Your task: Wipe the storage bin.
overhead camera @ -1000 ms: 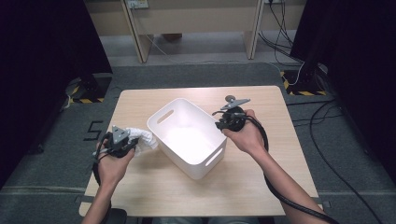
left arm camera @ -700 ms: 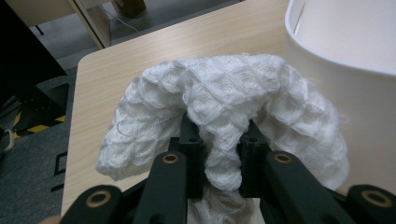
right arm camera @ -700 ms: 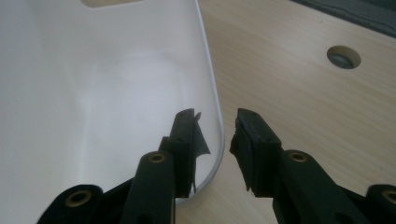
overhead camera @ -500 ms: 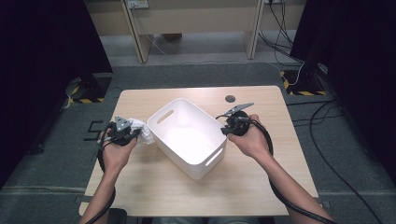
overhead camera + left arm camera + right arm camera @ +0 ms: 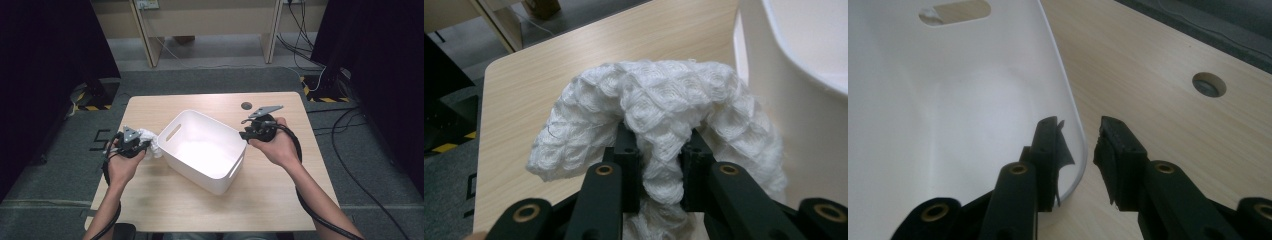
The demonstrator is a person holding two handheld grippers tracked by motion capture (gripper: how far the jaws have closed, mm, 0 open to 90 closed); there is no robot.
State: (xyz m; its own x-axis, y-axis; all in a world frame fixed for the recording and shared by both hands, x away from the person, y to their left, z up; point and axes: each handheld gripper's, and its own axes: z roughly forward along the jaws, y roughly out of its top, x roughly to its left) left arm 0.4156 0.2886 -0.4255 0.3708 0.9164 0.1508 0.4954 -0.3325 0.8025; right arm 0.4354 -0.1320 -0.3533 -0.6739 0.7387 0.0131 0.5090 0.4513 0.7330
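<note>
The bench lay bare toward its near and right edges. A white bin sat mid-bench. The left tongs pinched a white knitted cloth just beside the bin's left wall. The right tongs, just opening, straddled the bin's right rim without pressing it.

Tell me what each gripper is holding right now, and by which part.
The left gripper is shut on a bunched fold of the white knitted cloth. The right gripper straddles the white bin's rim, its jaws just opened, gripping nothing.

Black tools — brass pivots, trailing cables
</note>
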